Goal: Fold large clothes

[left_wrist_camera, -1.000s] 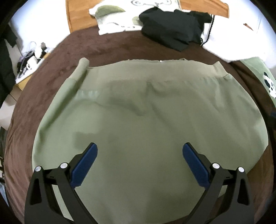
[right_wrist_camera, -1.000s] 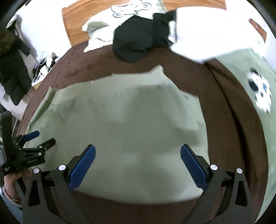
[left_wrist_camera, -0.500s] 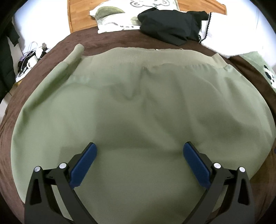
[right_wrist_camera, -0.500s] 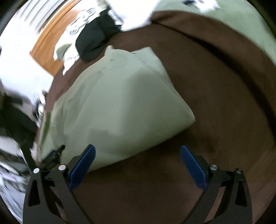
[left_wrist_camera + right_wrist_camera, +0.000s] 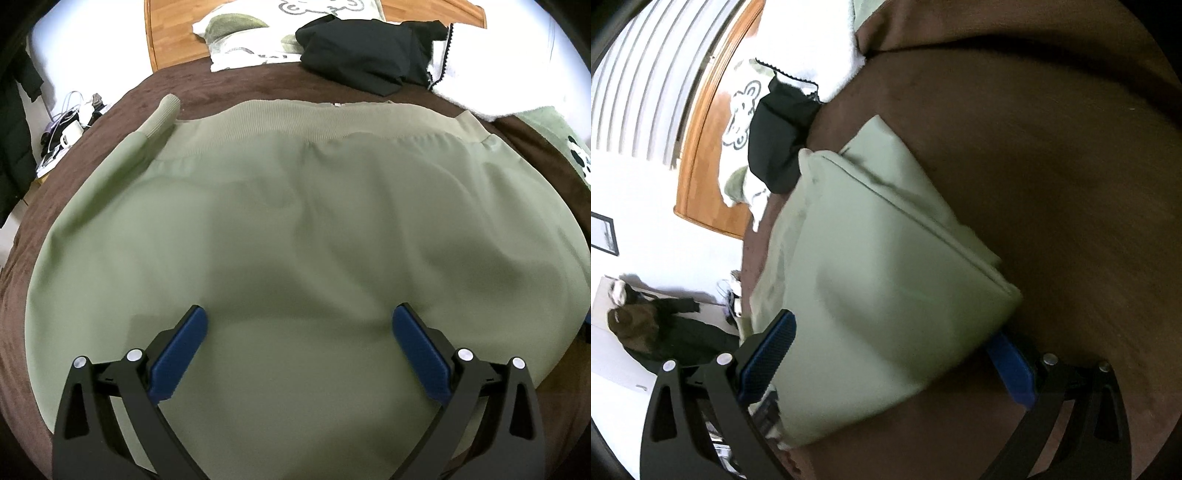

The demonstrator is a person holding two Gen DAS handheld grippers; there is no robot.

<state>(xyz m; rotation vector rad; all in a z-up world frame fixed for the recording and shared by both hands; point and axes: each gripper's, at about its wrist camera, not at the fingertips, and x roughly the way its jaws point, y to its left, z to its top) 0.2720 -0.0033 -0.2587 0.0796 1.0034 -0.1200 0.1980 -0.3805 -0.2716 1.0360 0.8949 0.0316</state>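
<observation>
Right gripper (image 5: pixel 890 354) has rolled onto its side and dropped to the green garment's (image 5: pixel 295 240) near-right corner on the brown bed (image 5: pixel 1052 166), fingers spread, just closing a touch around the edge, not pinching; left gripper (image 5: pixel 299 339) spread above the cloth; corner grab looks next.

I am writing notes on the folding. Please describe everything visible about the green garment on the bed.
The green garment is a large, pale olive sweatshirt of smooth knit with ribbed hem and cuff. It lies spread flat, softly wrinkled, on the brown bedcover. One sleeve lies along its side. A corner sits between the right gripper pads, not visibly pinched.
</observation>
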